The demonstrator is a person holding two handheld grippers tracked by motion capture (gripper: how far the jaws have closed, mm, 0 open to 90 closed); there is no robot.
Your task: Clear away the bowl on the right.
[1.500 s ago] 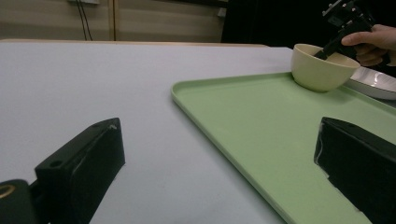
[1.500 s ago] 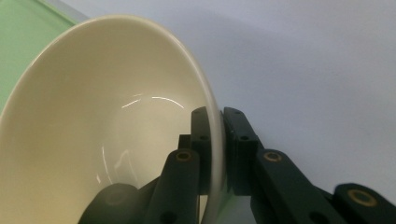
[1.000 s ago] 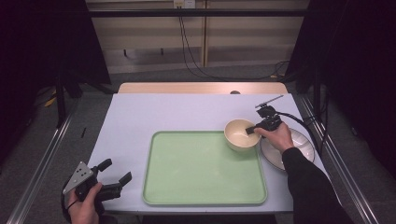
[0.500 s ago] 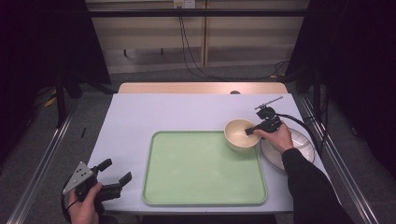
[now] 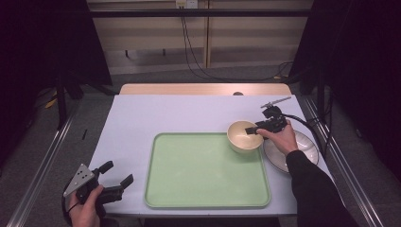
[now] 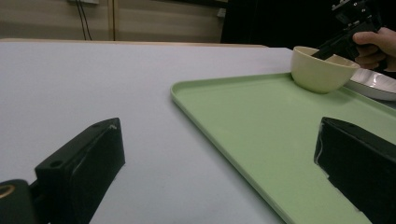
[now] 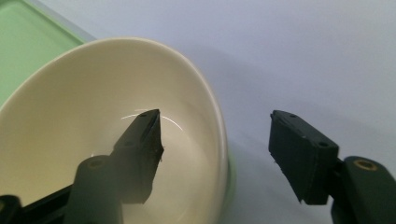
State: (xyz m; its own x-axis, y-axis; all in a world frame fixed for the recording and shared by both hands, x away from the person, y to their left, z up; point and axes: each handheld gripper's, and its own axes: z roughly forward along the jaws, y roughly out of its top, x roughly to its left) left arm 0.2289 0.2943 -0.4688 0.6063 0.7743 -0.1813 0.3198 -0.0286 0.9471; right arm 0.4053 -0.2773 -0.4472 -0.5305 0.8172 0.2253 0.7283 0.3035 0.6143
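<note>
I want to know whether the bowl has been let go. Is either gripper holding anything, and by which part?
Nothing is held. The right gripper straddles the cream bowl's rim, jaws just opened, pads clear of it. The left gripper is open over the table.

White plate (image 5: 302,149) at the table's (image 5: 189,116) right edge; black cables (image 5: 194,52) hanging behind.

My cream bowl (image 7: 93,121) looks like glazed ceramic, smooth and glossy, with a thin glint inside. The green tray (image 5: 203,172) is smooth plastic with a soft sheen. The table (image 5: 165,113) is matt and pale. The plate (image 5: 302,146) shines like glazed ware.
</note>
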